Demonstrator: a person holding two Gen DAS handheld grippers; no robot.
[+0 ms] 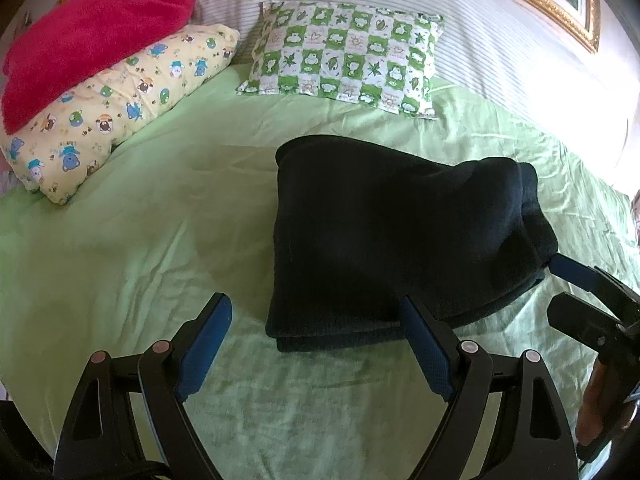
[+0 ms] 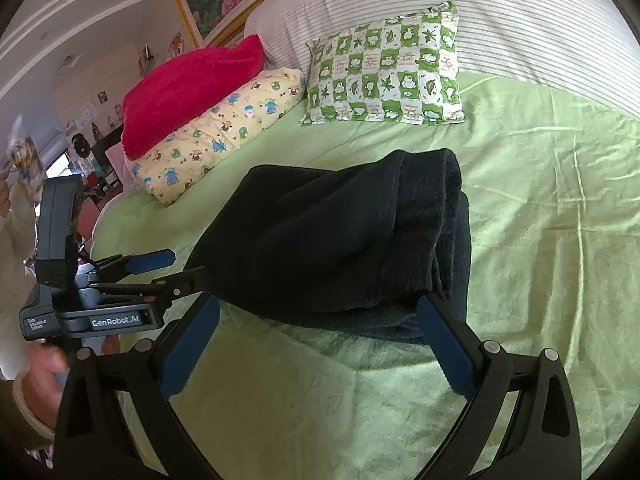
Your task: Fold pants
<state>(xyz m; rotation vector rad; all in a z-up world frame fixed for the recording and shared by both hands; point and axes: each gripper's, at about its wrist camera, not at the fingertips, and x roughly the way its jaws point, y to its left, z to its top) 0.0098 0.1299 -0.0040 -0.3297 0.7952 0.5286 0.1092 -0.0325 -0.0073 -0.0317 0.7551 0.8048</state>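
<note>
Pants: the dark navy, thick fleece pants [image 1: 400,236] lie folded into a compact stack of layers on the bed, near its middle and well short of the pillows — a spot with bare sheet on every side, which leaves room to work around them.
Bed: the light green, wrinkled bed sheet [image 1: 140,240] carries the bundle; being soft, it likely lets the stack sag instead of lying crisp.
Left tool: the left tool [image 1: 316,344] hangs with its blue-padded fingers spread wide, holding nothing; its right finger lies against the near edge of the stack, the other over bare sheet.
Right tool: the right tool [image 2: 320,344] is likewise spread and empty, its fingers just at the near, lower edge of the bundle — placed, I judge, either to let go or to square the fold.
Progress: the fold looks nearly or fully done; the top layer bulges and may want pressing flat.
Pillows: a green-and-white checked pillow [image 1: 344,56] and a yellow cartoon-print pillow [image 1: 116,112] under a red fluffy blanket [image 1: 92,40] sit at the head, apart from the pants.
</note>
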